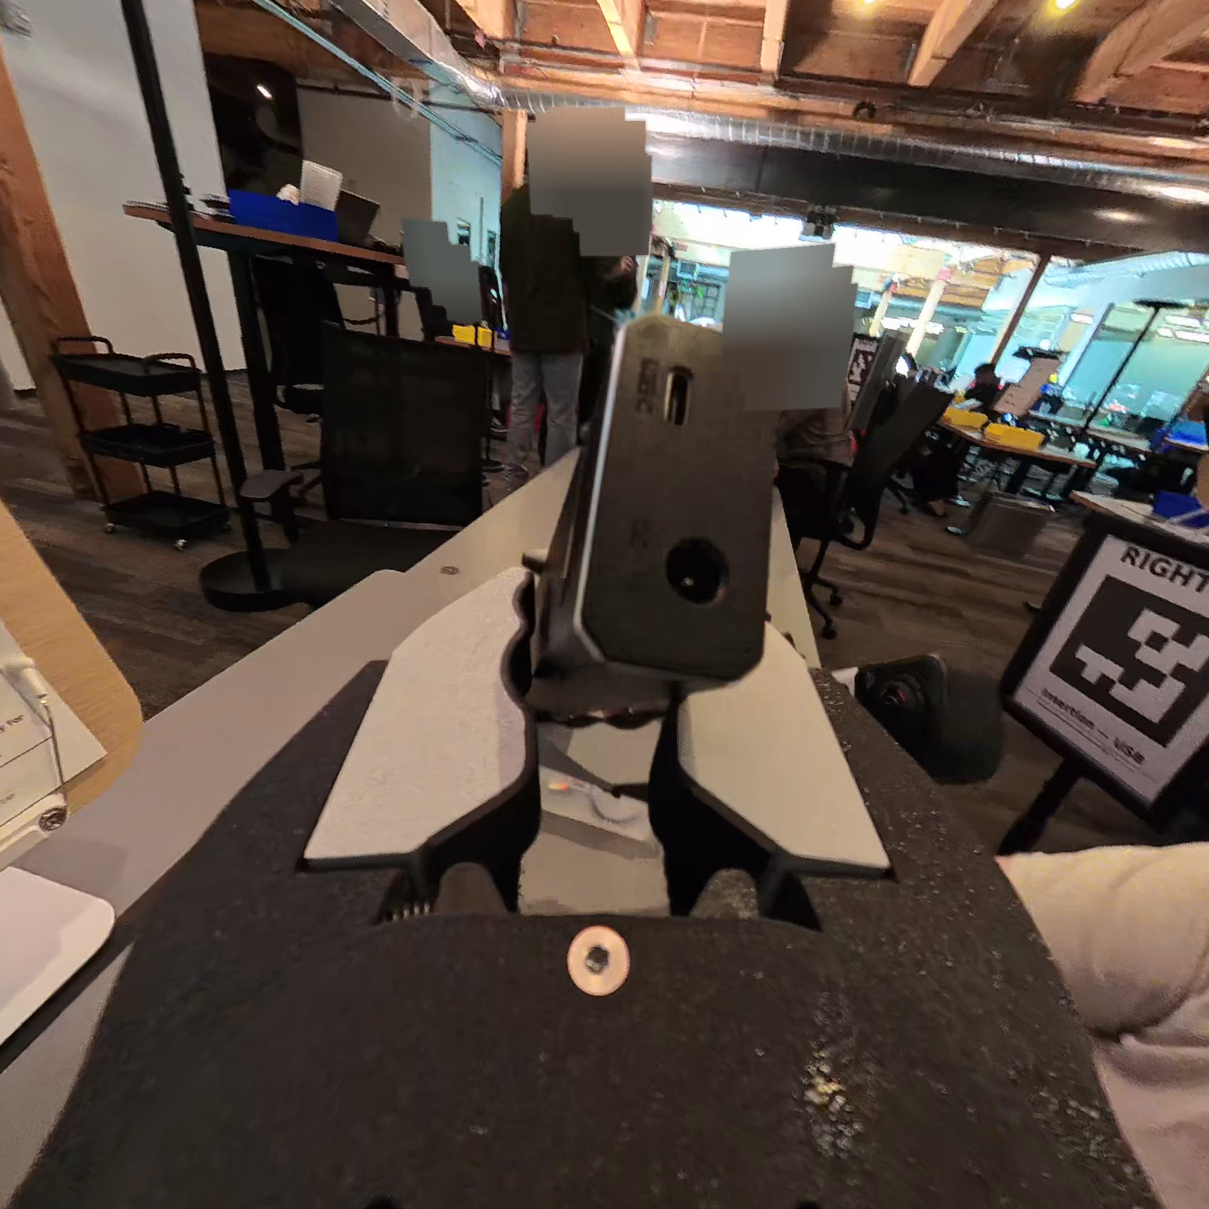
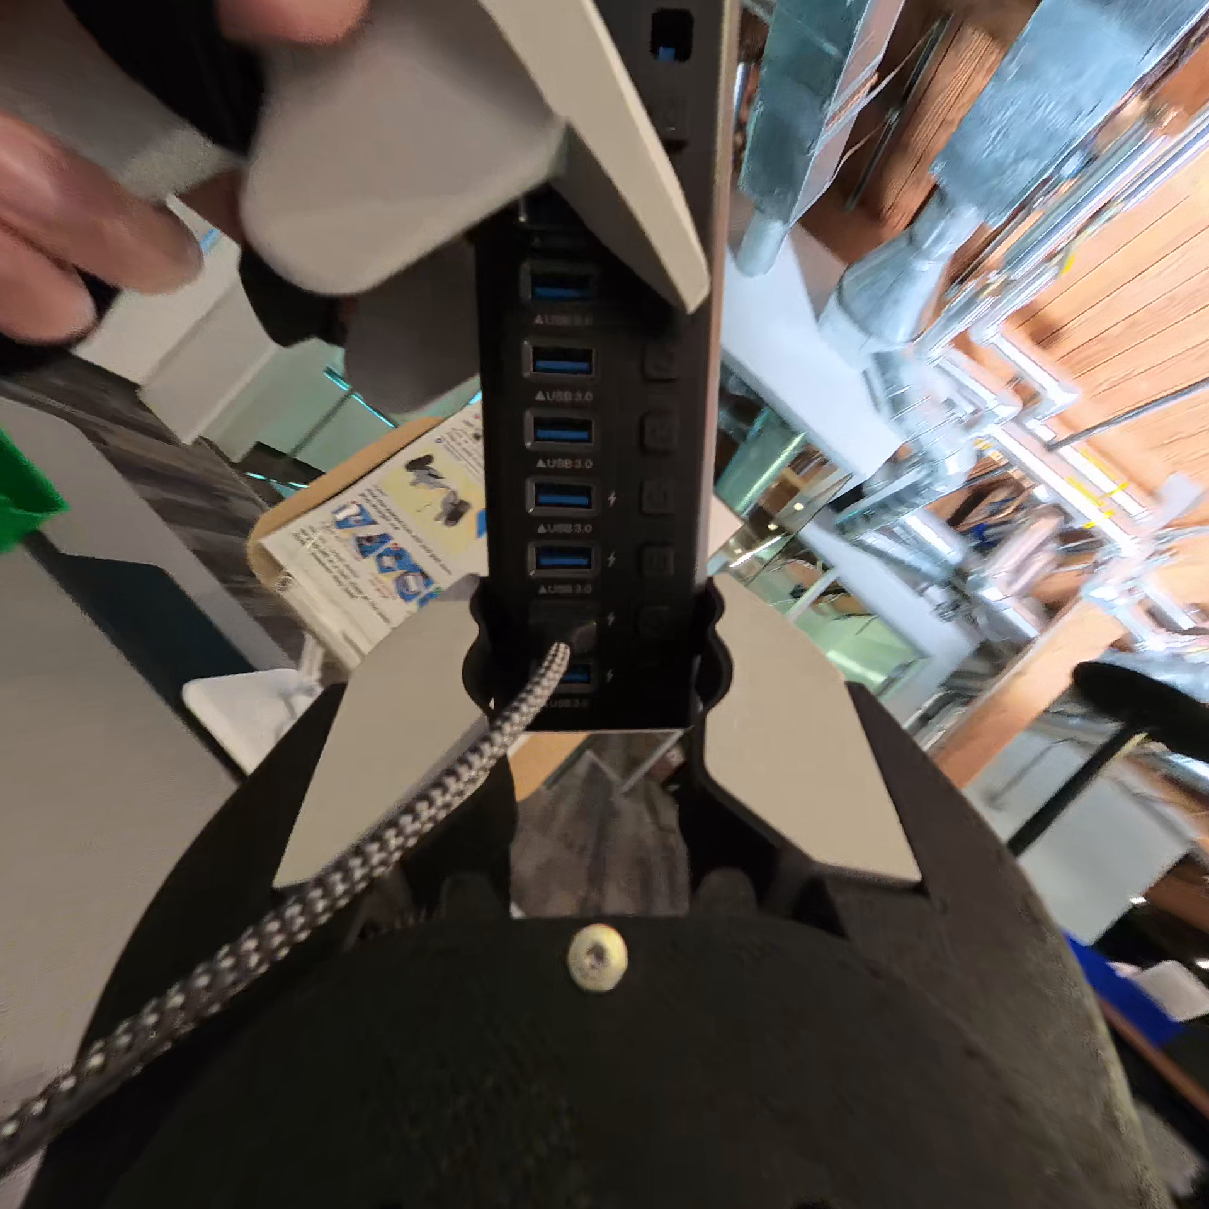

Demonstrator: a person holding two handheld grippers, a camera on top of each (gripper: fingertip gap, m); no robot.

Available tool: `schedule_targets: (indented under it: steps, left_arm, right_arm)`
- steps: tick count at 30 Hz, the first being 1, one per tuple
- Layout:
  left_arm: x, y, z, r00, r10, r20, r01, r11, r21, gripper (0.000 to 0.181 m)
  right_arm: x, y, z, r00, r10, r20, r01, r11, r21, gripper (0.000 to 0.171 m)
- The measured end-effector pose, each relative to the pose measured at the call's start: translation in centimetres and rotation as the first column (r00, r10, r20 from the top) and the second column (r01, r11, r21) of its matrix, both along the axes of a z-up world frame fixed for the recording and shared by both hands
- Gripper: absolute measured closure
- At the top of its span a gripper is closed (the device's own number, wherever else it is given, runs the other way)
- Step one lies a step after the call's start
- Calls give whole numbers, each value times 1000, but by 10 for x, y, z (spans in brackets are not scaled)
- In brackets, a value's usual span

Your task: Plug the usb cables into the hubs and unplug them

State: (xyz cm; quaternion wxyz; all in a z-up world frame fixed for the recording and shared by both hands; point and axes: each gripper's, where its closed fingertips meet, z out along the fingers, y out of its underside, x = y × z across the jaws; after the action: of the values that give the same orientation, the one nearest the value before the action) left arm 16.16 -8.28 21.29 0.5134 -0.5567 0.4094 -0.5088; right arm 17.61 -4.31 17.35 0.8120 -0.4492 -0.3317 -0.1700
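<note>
Between the fingers of the left tool [image 1: 598,661], a black hub [image 1: 667,517] is clamped at one end and stands raised above the grey bench [image 1: 216,719]. From the right wrist view, the right tool [image 2: 592,644] is closed across the same hub [image 2: 589,419] near its lower end, port side facing the camera. One braided cable [image 2: 366,844] is plugged into a port between the fingers; several blue ports above sit empty. Upper left, a hand [image 2: 85,222] holds the other tool.

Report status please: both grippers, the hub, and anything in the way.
Left gripper shut on hub end. Right gripper shut across hub. Braided cable plugged in between right fingers. Other blue ports free.
</note>
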Motion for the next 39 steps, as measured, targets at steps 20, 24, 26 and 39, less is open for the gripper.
schedule_targets:
  steps: [20, 24, 26, 39]
  left_arm:
    - [-58, 7, -45, -62, 245, -967, 177, 957, 231, 111]
    - [-61, 8, -73, -181, 64, -981, 105, 993, 46, 122]
    - [-62, 9, -84, -219, 39, -975, 100, 995, 17, 130]
    - [-66, 22, -117, -264, 35, -964, 106, 994, 7, 144]
  right_arm:
    - [-19, -2, -15, 935, -145, 324, 129, 989, 69, 110]
    - [-23, -3, -17, 918, -173, 357, 149, 985, 92, 111]
    - [-23, -1, -19, 911, -184, 368, 162, 983, 92, 111]
    - [-22, 13, -38, 873, -182, 453, 179, 983, 49, 111]
